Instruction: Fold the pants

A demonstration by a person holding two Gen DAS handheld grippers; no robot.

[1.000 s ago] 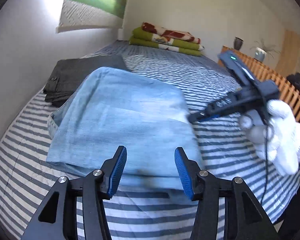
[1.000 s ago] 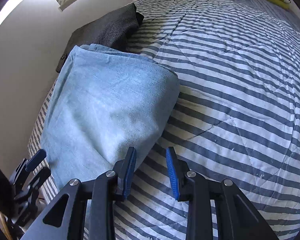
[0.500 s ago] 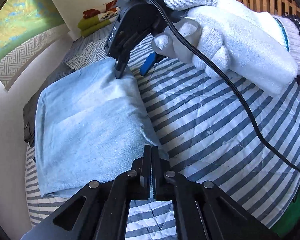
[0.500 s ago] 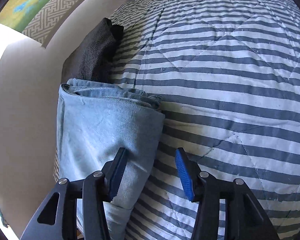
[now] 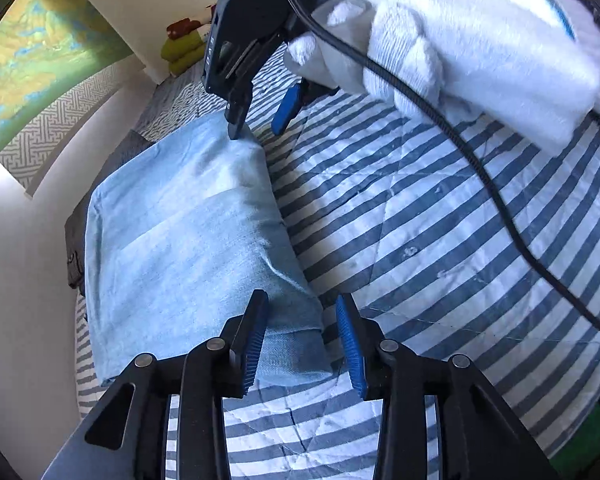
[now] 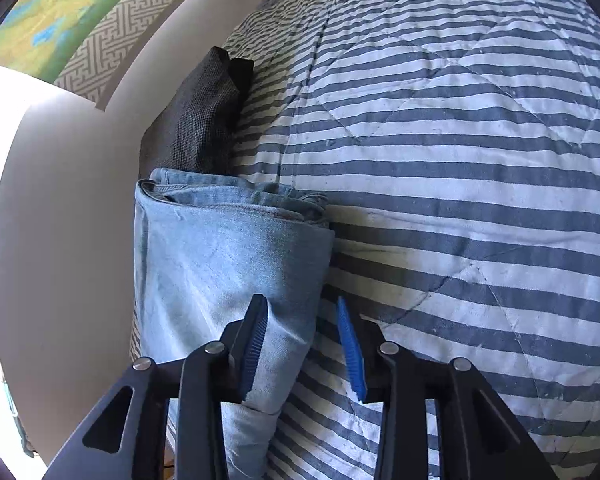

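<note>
Left hand-held gripper [image 5: 302, 338] angled steeply down over the near corner of the folded light-blue denim pants [image 5: 180, 248], just reopened, pads astride the edge without pressing. Right hand-held gripper [image 6: 304, 344], in a white knit glove [image 5: 472, 40], tilted down at the far corner, narrowing lately yet released. Pants flat on the striped quilted bed [image 6: 460, 160], beside dark grey folded trousers [image 6: 204, 112].

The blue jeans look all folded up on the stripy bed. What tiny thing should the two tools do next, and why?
Probably lift both tools away. The folded jeans lie flat on the striped quilt, beside dark folded pants. The left tool and the right tool both straddle the jeans' edge with jaws apart, gripping nothing.
</note>
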